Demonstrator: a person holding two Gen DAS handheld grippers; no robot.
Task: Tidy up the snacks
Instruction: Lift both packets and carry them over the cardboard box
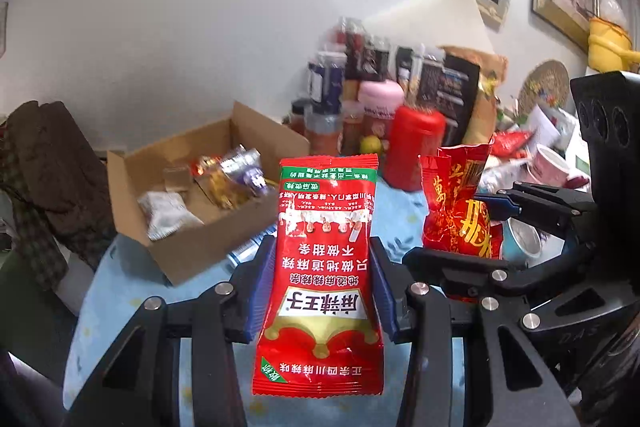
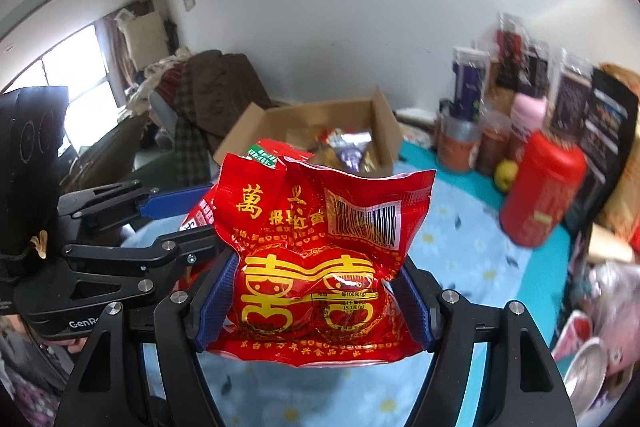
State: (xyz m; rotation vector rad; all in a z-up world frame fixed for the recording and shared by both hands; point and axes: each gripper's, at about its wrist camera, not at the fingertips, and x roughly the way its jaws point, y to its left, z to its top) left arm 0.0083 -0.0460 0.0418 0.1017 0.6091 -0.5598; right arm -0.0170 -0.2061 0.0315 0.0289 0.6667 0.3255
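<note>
My left gripper [image 1: 320,263] is shut on a tall red snack packet with a green top band [image 1: 324,267], held upright above the blue tablecloth. My right gripper [image 2: 316,291] is shut on a puffy red packet with gold characters and a barcode [image 2: 320,267]; this packet [image 1: 460,211] also shows in the left wrist view, to the right of the tall one. The left gripper [image 2: 176,223] appears in the right wrist view at left, and the green band of its packet [image 2: 262,153] peeks over. An open cardboard box [image 1: 192,227] [image 2: 384,143] with several wrapped snacks stands behind, on the table.
A red canister [image 1: 414,147] [image 2: 540,191], a pink-lidded jar [image 1: 380,99], bottles and dark packets crowd the back by the wall. Cups and wrappers [image 1: 552,163] lie at the right. A chair draped with brown clothing [image 1: 44,163] stands left of the blue tablecloth [image 2: 460,267].
</note>
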